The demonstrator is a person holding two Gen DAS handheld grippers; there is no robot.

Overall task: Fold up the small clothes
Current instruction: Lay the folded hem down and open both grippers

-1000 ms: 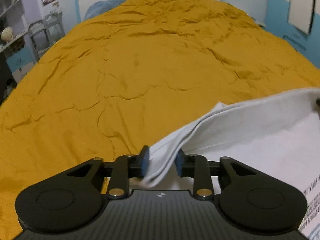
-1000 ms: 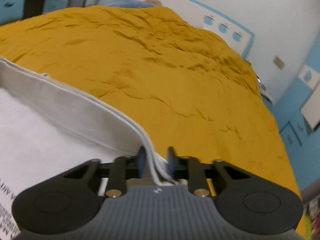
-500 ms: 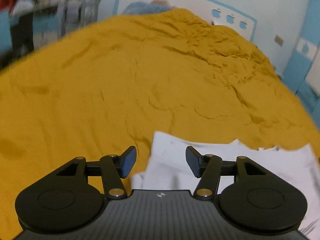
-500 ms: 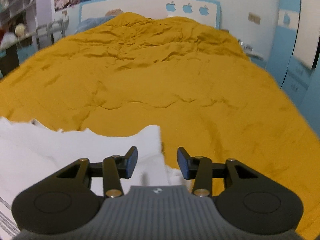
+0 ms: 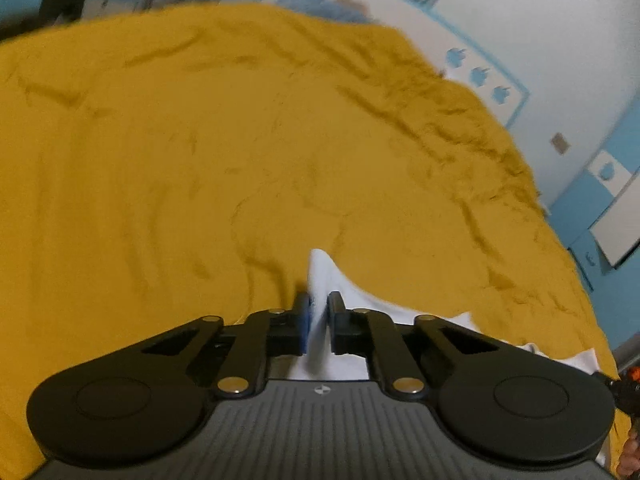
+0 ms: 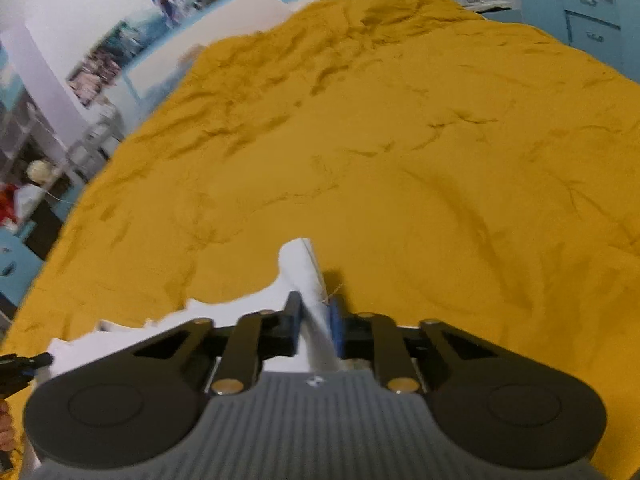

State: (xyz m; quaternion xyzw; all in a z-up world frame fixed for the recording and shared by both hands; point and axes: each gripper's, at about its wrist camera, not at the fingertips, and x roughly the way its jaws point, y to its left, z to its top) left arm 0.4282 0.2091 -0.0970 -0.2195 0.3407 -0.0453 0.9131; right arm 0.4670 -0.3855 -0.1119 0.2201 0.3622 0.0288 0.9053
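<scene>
Mustard bedspread (image 5: 200, 160) fills both views, with the white garment (image 5: 384, 308) lying near my end of the bed. Left tongs (image 5: 318, 320) have just snapped closed on one corner, right tongs (image 6: 316, 320) on another (image 6: 300, 264). So I'd say both grabs are done, but the next fold itself isn't.

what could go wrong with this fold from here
Both grips are shallow: the left gripper and right gripper have just closed on thin corners of the white garment, so a tug may slip one free. Uneven pulling could skew the fold. The wrinkled yellow bedspread may drag the cloth.
</scene>
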